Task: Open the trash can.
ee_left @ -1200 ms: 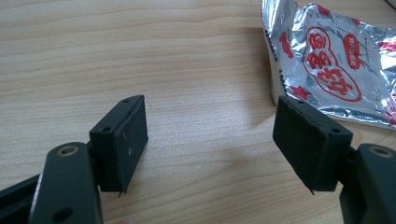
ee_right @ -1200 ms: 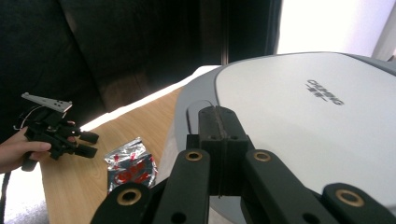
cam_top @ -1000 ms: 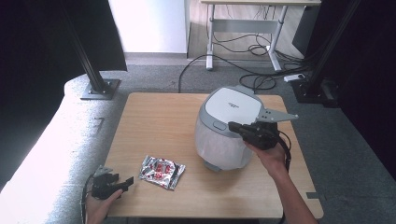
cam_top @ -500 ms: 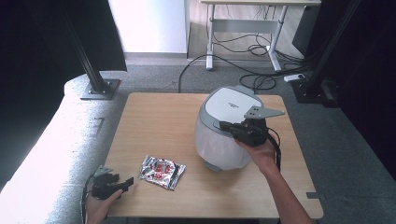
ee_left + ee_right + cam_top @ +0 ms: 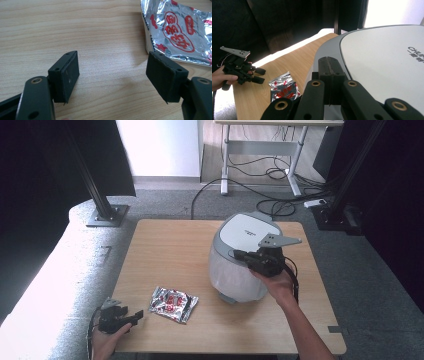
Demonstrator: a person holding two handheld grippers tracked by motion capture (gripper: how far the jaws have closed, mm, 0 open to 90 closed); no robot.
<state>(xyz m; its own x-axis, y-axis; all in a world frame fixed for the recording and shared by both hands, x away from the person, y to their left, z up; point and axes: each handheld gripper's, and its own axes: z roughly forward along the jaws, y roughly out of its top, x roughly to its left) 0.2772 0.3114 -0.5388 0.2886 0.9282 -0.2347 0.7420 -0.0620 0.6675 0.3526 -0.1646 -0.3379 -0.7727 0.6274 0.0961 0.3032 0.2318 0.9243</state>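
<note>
A white and grey rice cooker (image 5: 240, 255) stands on the right half of the wooden table (image 5: 170, 245), its lid (image 5: 387, 65) down. My right gripper (image 5: 237, 254) is shut, its jaws pressed together with nothing between them, and its tip rests at the front edge of the lid (image 5: 250, 231). A silver and red foil packet (image 5: 173, 303) lies flat near the table's front left. My left gripper (image 5: 135, 314) is open at the front left corner, just left of the packet (image 5: 175, 30), with only bare wood between its pads (image 5: 67, 75).
Black stand posts (image 5: 102, 205) rise beyond the table's far corners. A desk with cables (image 5: 270, 165) stands at the back. A pale padded surface (image 5: 50, 270) lies along the table's left side.
My right gripper has moved left and slightly forward onto the cooker's lid edge. The left gripper and the packet have stayed put.
</note>
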